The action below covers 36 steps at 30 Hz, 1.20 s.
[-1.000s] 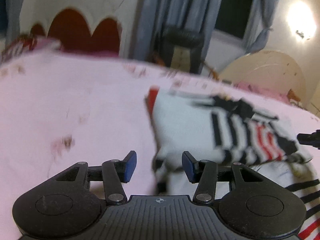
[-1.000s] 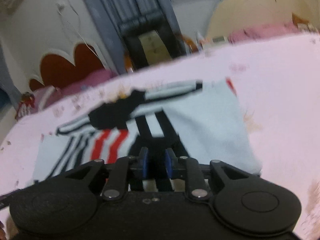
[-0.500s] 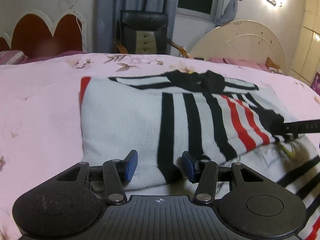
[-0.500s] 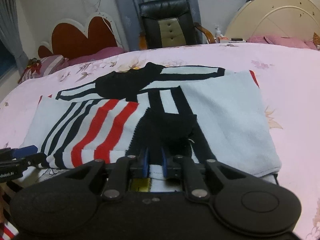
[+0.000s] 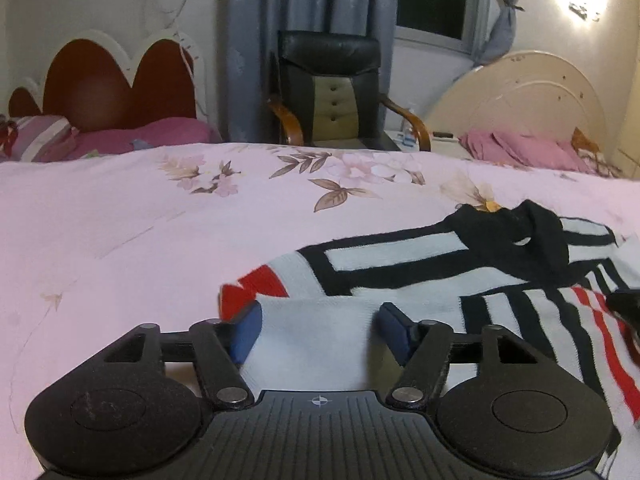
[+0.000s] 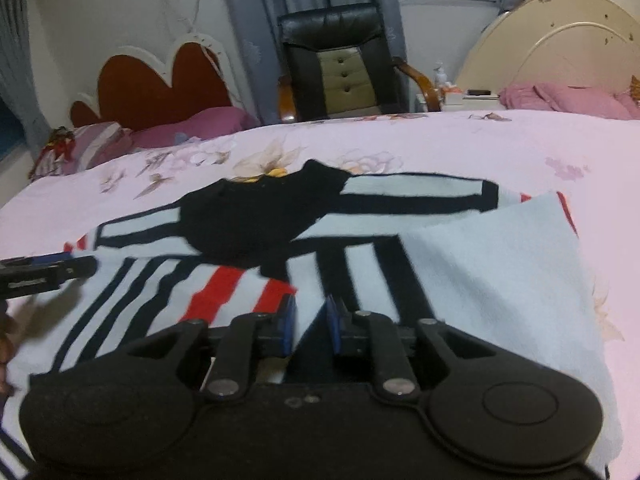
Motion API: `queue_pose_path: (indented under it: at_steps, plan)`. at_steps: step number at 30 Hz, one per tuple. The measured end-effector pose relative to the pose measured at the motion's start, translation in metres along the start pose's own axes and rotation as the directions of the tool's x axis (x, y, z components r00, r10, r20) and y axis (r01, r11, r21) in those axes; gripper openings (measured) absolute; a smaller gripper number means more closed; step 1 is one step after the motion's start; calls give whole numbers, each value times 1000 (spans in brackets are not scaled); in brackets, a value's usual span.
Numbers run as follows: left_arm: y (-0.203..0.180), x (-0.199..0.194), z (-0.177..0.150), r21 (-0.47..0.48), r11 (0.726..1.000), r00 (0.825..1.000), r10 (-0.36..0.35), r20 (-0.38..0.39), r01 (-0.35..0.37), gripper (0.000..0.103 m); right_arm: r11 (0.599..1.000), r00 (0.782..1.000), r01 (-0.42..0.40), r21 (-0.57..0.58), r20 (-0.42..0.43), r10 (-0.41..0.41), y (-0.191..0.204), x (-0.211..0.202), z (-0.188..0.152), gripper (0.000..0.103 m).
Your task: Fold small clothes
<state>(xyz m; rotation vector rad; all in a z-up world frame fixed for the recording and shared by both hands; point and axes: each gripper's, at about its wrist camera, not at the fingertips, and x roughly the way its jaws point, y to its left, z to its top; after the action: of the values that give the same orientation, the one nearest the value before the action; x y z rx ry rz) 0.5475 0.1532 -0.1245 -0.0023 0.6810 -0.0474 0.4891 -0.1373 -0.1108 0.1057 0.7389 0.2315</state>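
Meanwhile my striped knit sweater (image 5: 400, 276) lies half-folded on the pink floral bed (image 5: 160, 220), soft, light and limp, likely to sag and slide wherever I lift it. My left tool (image 5: 316, 330) is opening wide, white cloth between its pads yet unpressed. My right tool (image 6: 310, 324) stands narrow, pinching a fold. Hems and folded edges offer the surest hold.

We count one striped sweater (image 5: 440, 280) on the bed (image 5: 160, 232), one office chair (image 5: 328, 88) behind it, and two headboards.
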Motion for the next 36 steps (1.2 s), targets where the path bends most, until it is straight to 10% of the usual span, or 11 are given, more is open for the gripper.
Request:
queue_pose_path:
  at_steps: [14,24,36]
  plan:
    - [-62,-39,-13,57,994,994,-93,53,90,67,989,991,-135,-60,15,136,52,4,3,21]
    - [-53,-42,-40,91,995,998,-53,32,50,69,991,999,32,-134,-1,-32,20,-9,-13,10]
    - [-61,-78,-61,75,996,999,-49,17,47,69,996,1000,9,-89,2,-9,11,-52,-35,20]
